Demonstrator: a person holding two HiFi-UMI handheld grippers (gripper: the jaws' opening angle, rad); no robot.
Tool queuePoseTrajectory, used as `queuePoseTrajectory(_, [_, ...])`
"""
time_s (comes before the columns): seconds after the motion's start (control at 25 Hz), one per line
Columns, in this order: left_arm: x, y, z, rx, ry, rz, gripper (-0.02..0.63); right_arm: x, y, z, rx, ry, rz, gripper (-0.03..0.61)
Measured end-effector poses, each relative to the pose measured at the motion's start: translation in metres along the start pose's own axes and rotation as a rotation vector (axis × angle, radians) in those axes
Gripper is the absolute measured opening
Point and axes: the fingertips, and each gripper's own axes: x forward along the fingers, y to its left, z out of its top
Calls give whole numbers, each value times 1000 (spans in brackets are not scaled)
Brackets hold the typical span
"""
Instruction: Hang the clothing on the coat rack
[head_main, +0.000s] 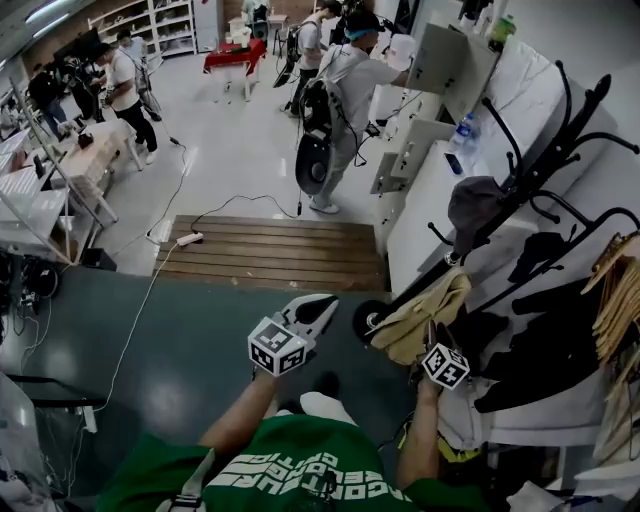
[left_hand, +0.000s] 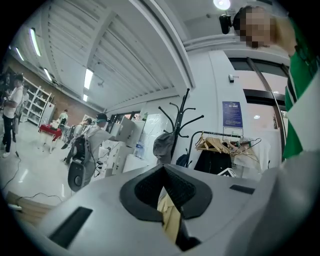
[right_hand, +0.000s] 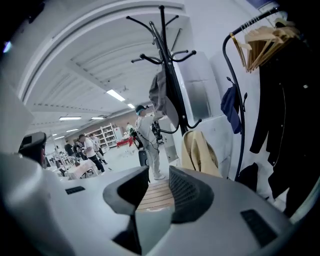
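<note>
The black coat rack (head_main: 530, 170) stands at the right with a grey cap (head_main: 473, 205) on one upper hook. A tan garment (head_main: 425, 315) hangs from a low hook near its base. My right gripper (head_main: 440, 355) sits just below that garment. In the right gripper view its jaws (right_hand: 154, 182) are open with only floor between them, and the tan garment (right_hand: 200, 152) hangs a little ahead to the right. My left gripper (head_main: 305, 325) is held left of the rack's base, apart from the garment. Its tips (left_hand: 163, 167) meet and hold nothing.
A clothes rail (head_main: 615, 290) with wooden hangers and black garments stands right of the rack. A wooden platform (head_main: 275, 250) lies ahead on the floor, with a power strip (head_main: 188, 240) and cable. A person with a backpack (head_main: 335, 110) stands by white cabinets (head_main: 440, 60).
</note>
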Motion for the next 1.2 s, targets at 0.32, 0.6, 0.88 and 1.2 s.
queuePoseTrajectory(0.32, [-29, -17, -9, -4, -1, -11, 3, -49, 54, 23, -62, -52, 76, 31])
queuePoseTrajectory(0.6, [-42, -28, -15, 18, 3, -16, 3, -73, 86, 24, -95, -51, 147, 9])
queuePoseTrajectory(0.88, [-48, -32, -15, 35, 6, -18, 3, -86, 113, 31, -134, -67, 204, 8])
queuePoseTrajectory(1.2, [-48, -30, -16, 41, 10, -7, 3, -93, 138, 38, -174, -82, 249, 8])
